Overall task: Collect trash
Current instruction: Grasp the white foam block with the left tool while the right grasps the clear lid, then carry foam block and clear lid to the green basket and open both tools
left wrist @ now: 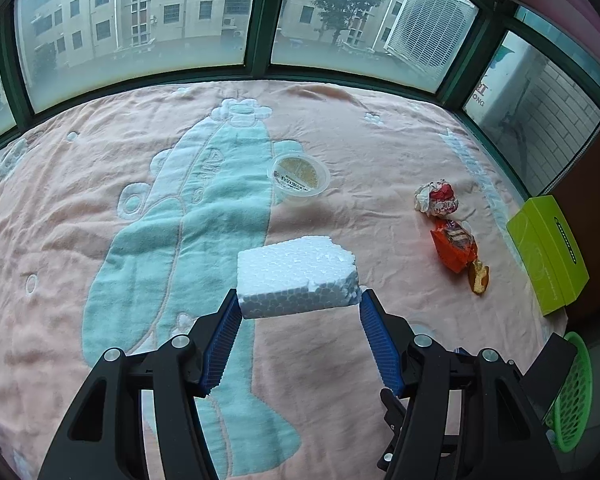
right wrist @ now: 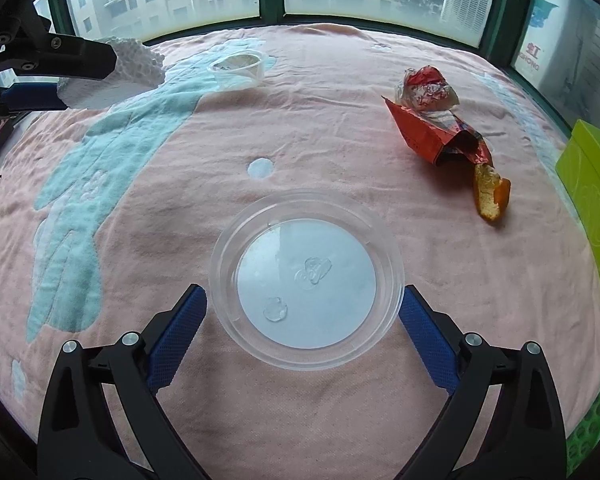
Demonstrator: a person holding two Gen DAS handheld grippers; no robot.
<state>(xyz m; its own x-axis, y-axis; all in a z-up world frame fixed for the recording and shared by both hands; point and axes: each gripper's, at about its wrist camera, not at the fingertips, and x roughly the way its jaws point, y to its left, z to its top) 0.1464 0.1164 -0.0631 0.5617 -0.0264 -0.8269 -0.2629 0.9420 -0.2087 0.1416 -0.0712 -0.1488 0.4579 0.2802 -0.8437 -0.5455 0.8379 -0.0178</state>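
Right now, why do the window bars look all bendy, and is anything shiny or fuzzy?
In the left wrist view the fisheye lens bows the window frame into curves; the foam block looks sharp in soft daylight. In the right wrist view the frame bends the same way, the clear plastic lid catches pale glare, and the corners go dark.

Foam block lies before the lidded cup, wrappers to their right
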